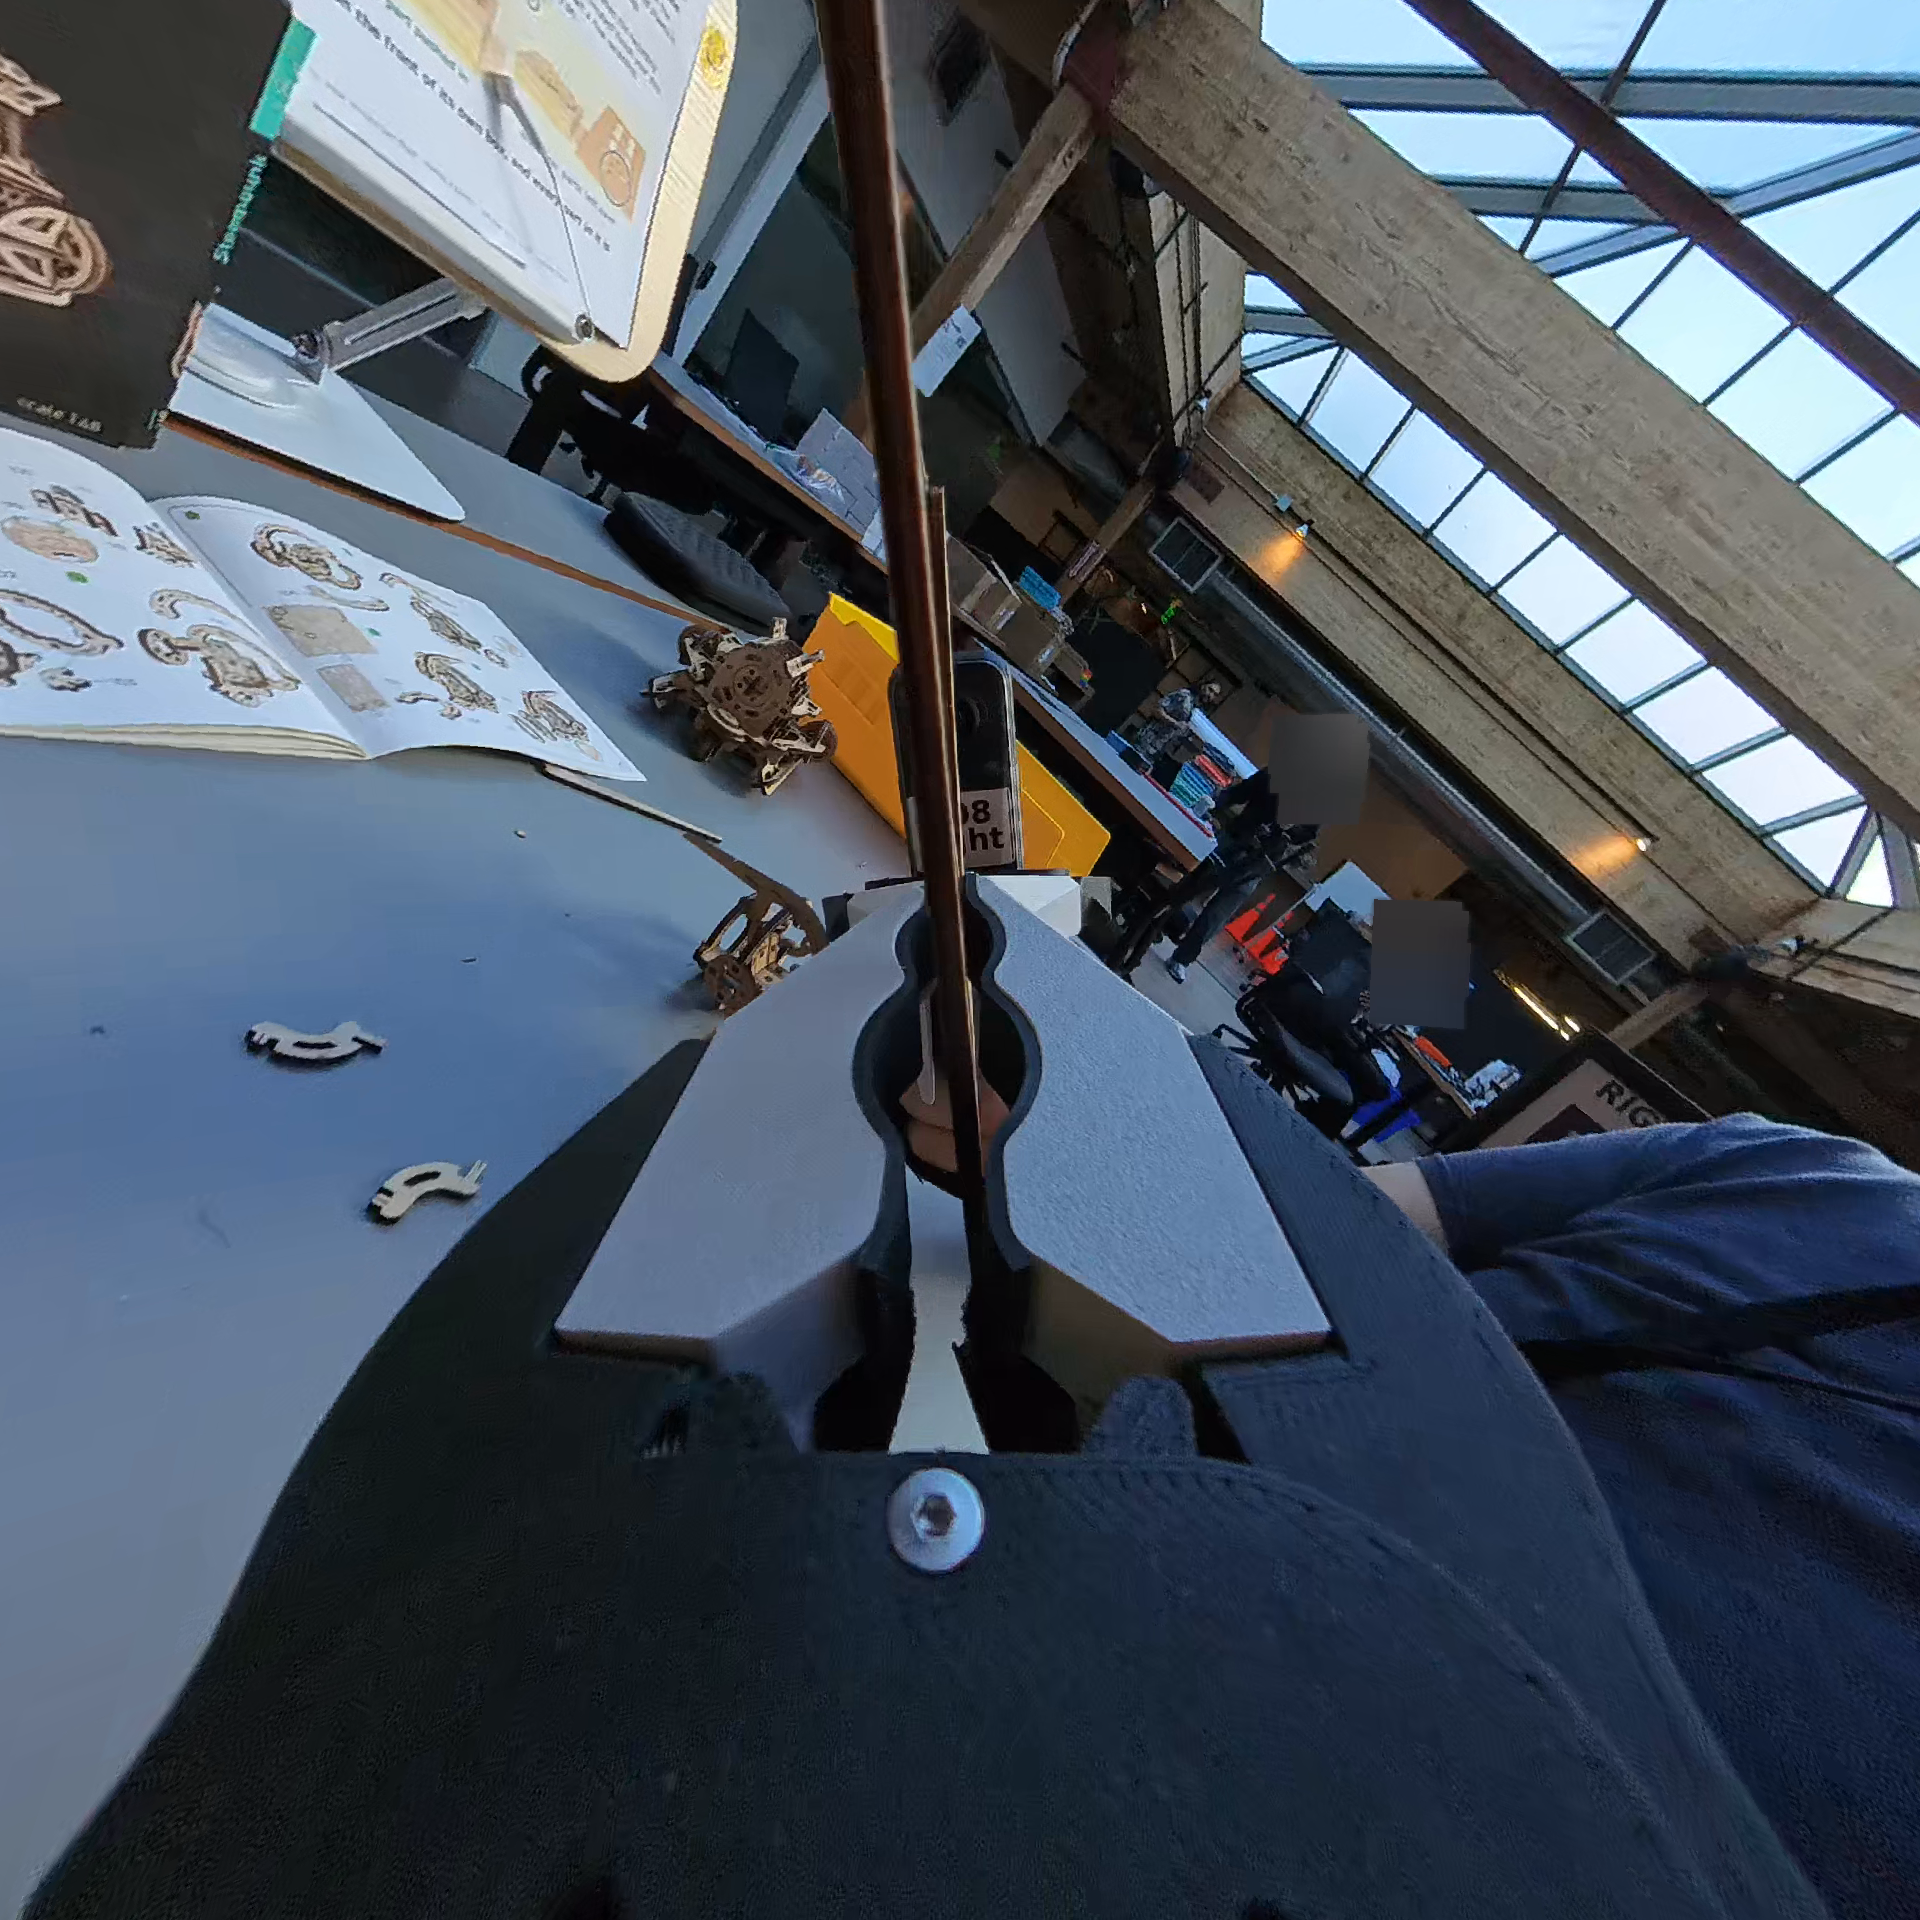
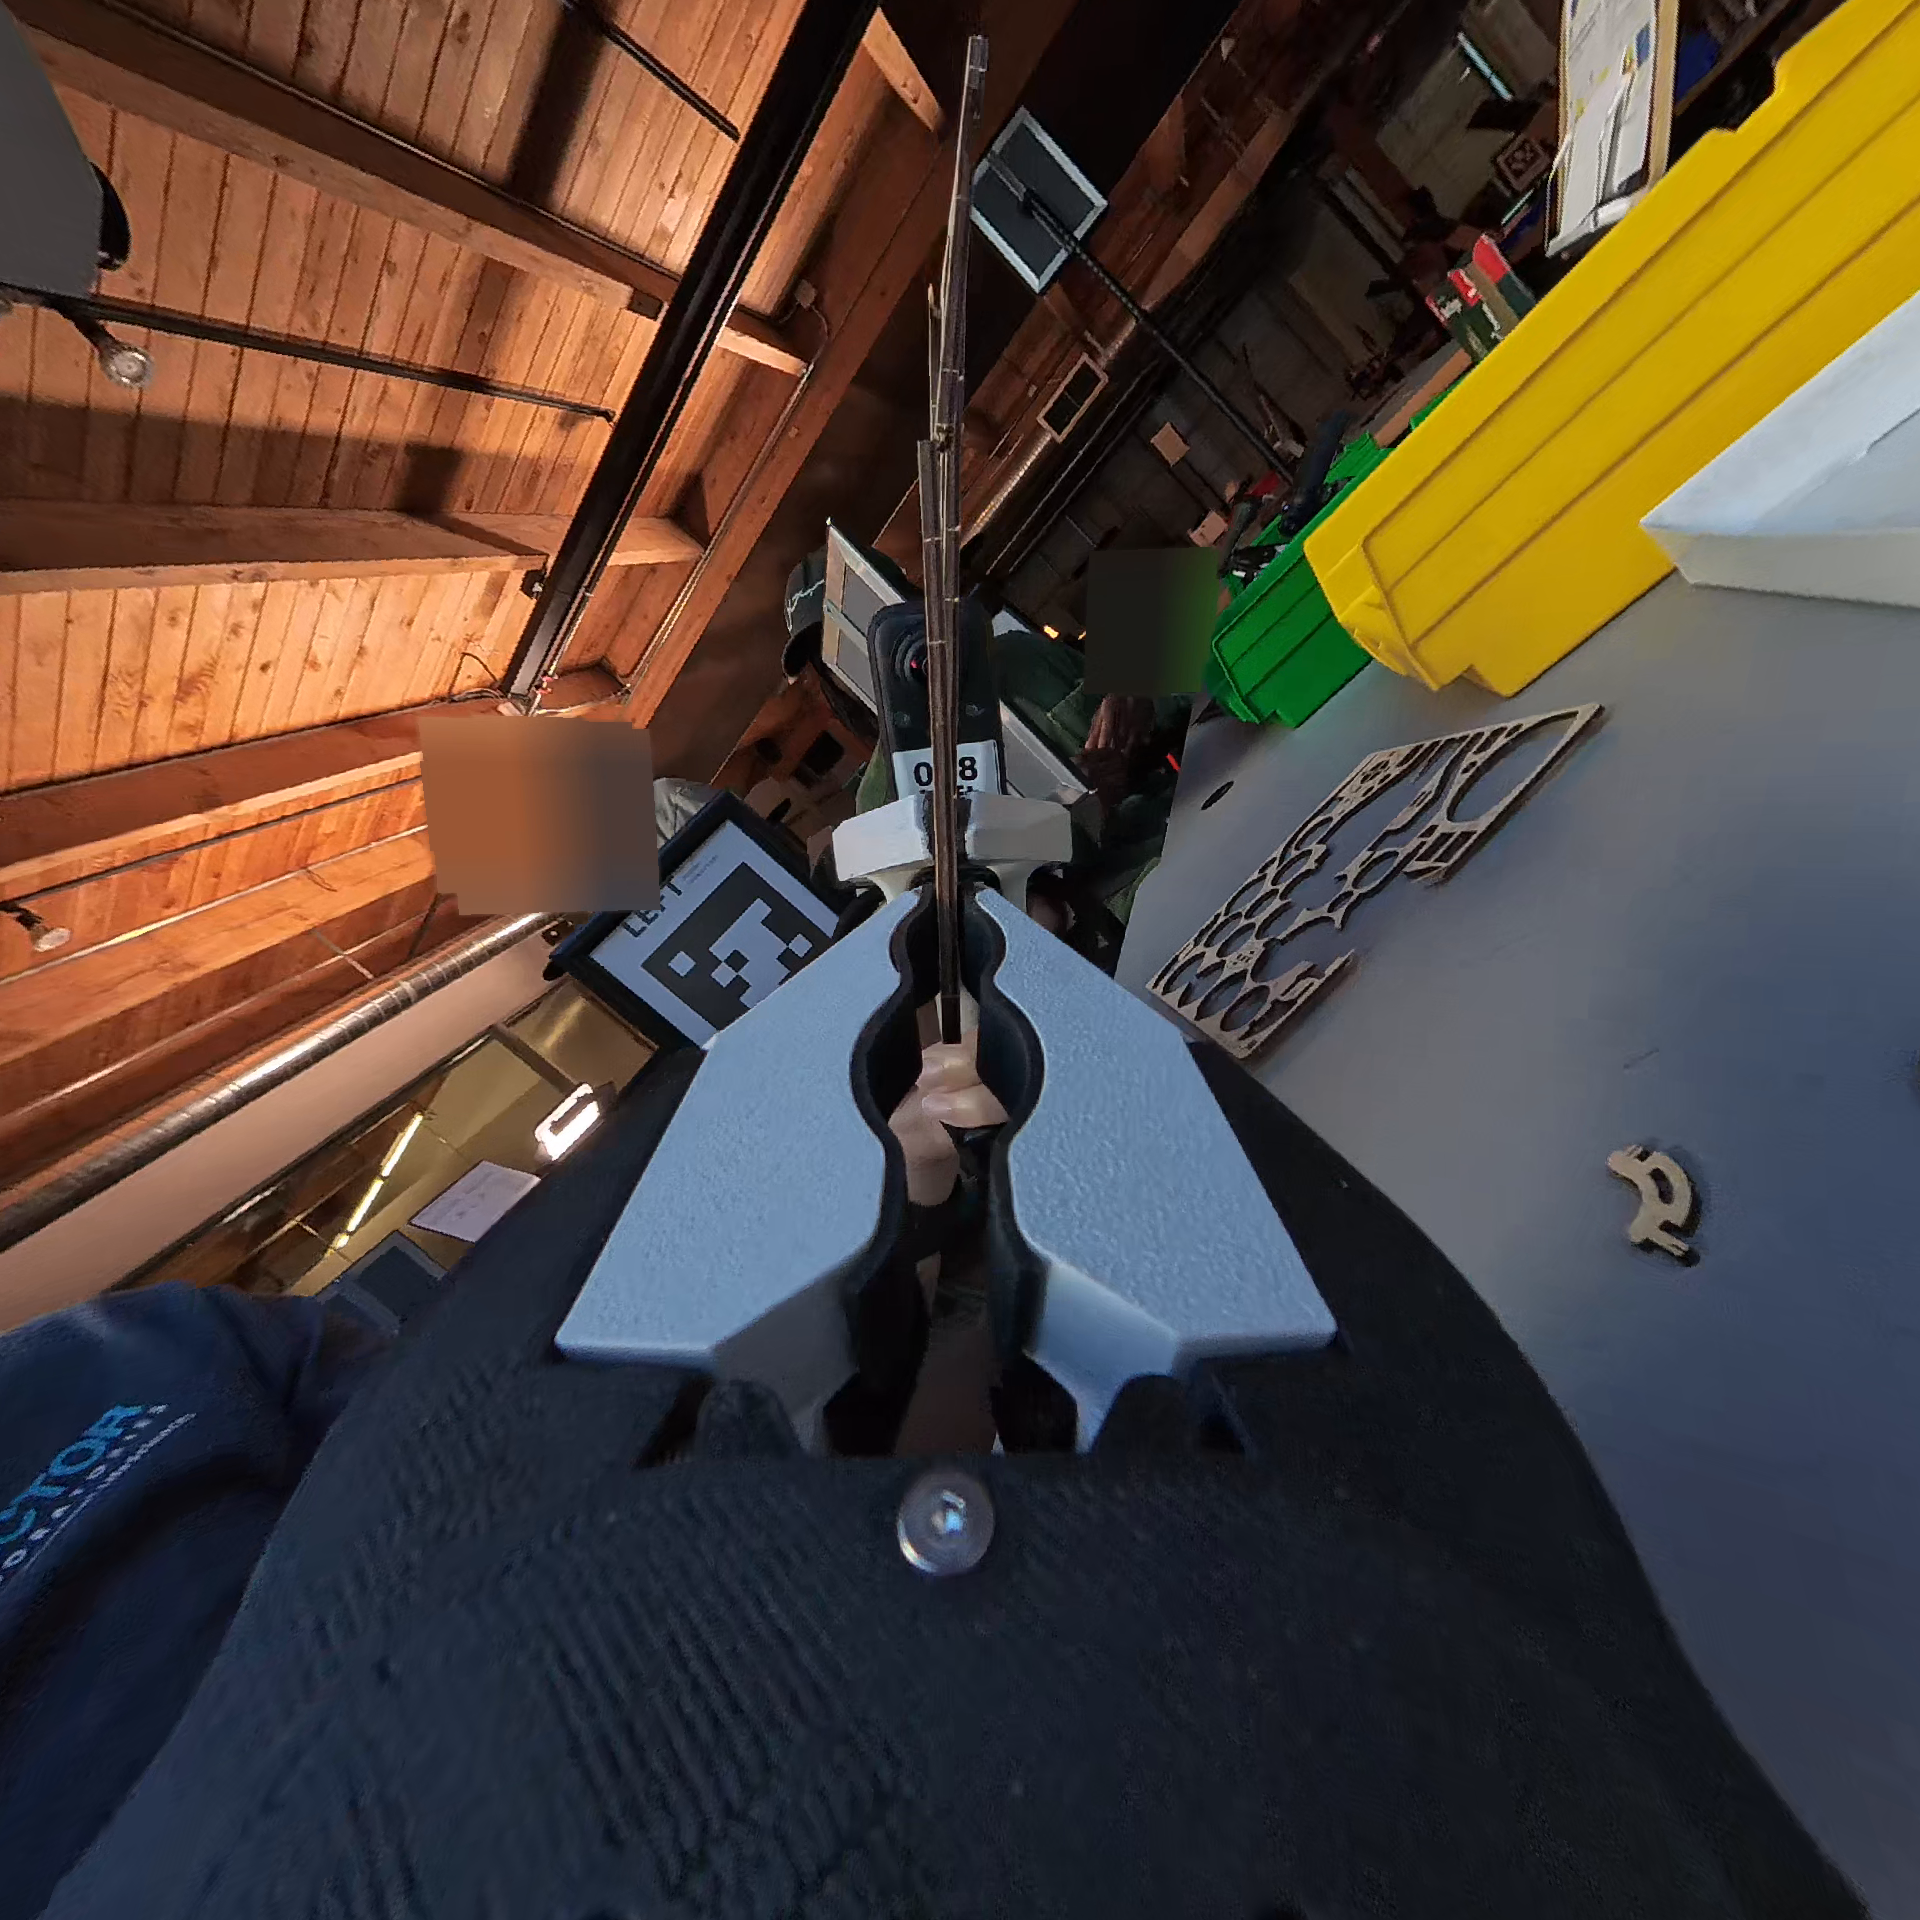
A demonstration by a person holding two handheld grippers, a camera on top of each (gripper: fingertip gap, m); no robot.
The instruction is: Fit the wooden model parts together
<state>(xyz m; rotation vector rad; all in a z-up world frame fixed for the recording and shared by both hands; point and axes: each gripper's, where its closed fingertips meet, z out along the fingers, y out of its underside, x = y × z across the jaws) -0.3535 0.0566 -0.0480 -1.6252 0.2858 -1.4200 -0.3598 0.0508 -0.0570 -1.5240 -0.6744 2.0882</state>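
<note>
My left gripper (image 1: 951, 914) is shut on a thin wooden sheet (image 1: 883, 312), seen edge-on and running up out of the frame. A second thin wooden strip (image 1: 940, 582) lies right beside it. My right gripper (image 2: 945, 914) is shut on a thin wooden sheet (image 2: 940, 727), also edge-on, with another strip (image 2: 968, 208) reaching farther up. The two grippers face each other closely above the grey table (image 1: 312, 883). The right gripper also shows in the left wrist view (image 1: 1023, 899), and the left gripper in the right wrist view (image 2: 951, 831). Whether both hold one sheet I cannot tell.
An open instruction booklet (image 1: 260, 623), two partly built wooden models (image 1: 748, 707) (image 1: 753, 945) and loose curved pieces (image 1: 312, 1039) (image 1: 426, 1190) lie on the table. A punched-out sheet (image 2: 1382, 862), a small piece (image 2: 1657, 1200), yellow bins (image 2: 1558, 499) and a white tray (image 2: 1818, 488) stand to the right. Left and right tips are no more than a few centimetres apart.
</note>
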